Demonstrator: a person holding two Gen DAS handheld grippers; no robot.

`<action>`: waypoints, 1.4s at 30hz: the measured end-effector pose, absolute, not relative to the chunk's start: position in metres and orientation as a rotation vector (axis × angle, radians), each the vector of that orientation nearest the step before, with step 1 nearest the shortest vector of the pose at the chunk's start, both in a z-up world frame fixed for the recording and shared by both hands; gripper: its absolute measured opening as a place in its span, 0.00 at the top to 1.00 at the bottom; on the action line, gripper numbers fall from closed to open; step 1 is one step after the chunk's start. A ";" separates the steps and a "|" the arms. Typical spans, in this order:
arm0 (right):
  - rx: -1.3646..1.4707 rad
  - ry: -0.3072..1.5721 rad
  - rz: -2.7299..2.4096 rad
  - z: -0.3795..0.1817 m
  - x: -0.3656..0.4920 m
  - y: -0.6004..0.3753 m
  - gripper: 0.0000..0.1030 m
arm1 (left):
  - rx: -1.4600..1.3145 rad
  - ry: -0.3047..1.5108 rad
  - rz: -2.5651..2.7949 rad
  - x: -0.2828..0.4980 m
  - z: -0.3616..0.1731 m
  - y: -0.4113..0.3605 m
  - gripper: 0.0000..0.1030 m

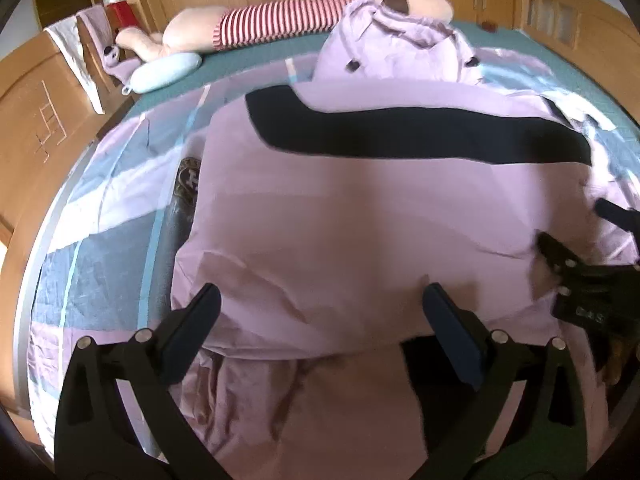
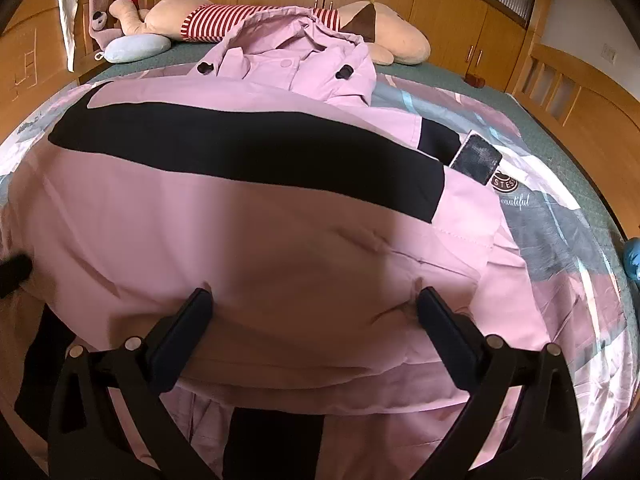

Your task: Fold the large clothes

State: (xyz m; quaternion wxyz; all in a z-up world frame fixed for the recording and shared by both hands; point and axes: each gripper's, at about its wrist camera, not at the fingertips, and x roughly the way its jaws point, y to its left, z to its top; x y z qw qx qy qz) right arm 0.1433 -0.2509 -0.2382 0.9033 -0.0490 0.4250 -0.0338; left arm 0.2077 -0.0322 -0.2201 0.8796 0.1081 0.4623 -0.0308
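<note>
A large pink jacket (image 1: 360, 208) with a black band (image 1: 420, 132) lies spread on the bed, its hood and collar (image 1: 392, 48) toward the far side. It also shows in the right wrist view (image 2: 260, 240), with its black band (image 2: 240, 148) and collar (image 2: 296, 64). My left gripper (image 1: 322, 304) is open, its fingers resting over the near folded edge of the jacket. My right gripper (image 2: 314, 302) is open over the same near edge, further right, and shows at the right of the left wrist view (image 1: 568, 228). A cuff with a dark tab (image 2: 476, 158) lies at the jacket's right.
The bed has a patterned sheet (image 1: 112, 184) over a green cover (image 2: 560, 132). A long plush toy in a red striped shirt (image 1: 280, 20) and a light blue pillow (image 1: 164, 72) lie at the far edge. Wooden bed frame (image 2: 592, 112) and wardrobes surround it.
</note>
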 end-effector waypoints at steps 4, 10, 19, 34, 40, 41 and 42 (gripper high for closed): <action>-0.117 0.872 -0.074 -0.240 0.143 -0.249 0.01 | 0.137 1.104 -0.100 0.226 -0.251 -0.016 0.02; -0.034 0.744 -0.075 -0.214 0.129 -0.248 0.01 | 0.174 1.100 -0.079 0.227 -0.251 -0.023 0.02; -0.126 0.875 -0.256 -0.224 0.170 -0.265 0.01 | 0.192 1.109 -0.075 0.223 -0.253 -0.025 0.02; -0.193 0.790 -0.026 -0.209 0.138 -0.219 0.01 | 0.132 1.008 0.027 0.225 -0.233 -0.003 0.02; -0.150 0.943 -0.012 -0.234 0.148 -0.226 0.01 | 0.130 1.051 0.031 0.231 -0.245 0.004 0.02; -0.119 0.958 -0.005 -0.234 0.150 -0.230 0.01 | 0.138 1.047 0.036 0.229 -0.245 0.001 0.02; -0.100 0.963 0.000 -0.233 0.150 -0.233 0.01 | 0.146 1.044 0.040 0.229 -0.245 0.001 0.02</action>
